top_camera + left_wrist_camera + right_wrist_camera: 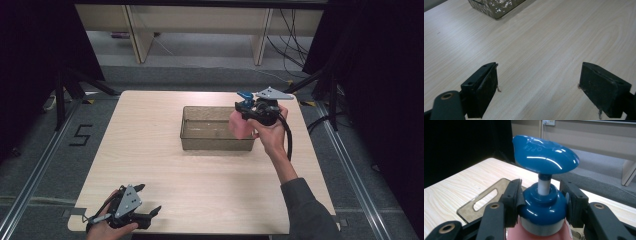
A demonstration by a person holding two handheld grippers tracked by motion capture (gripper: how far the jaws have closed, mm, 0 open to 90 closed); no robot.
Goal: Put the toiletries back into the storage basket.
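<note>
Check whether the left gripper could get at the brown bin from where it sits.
Probably yes: the left gripper is open, and only bare table lies between it and the brown bin.

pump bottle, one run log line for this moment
right gripper: shut on pump bottle | bottle: over bin | left gripper: open, idle above table

a pink pump bottle (241, 125) with a blue collar and a blue dispenser head (545, 153) marked "open" is hanging upright, off the table, over the right end of the clear brown bin (200, 141), its collar clamped on both sides.
</note>
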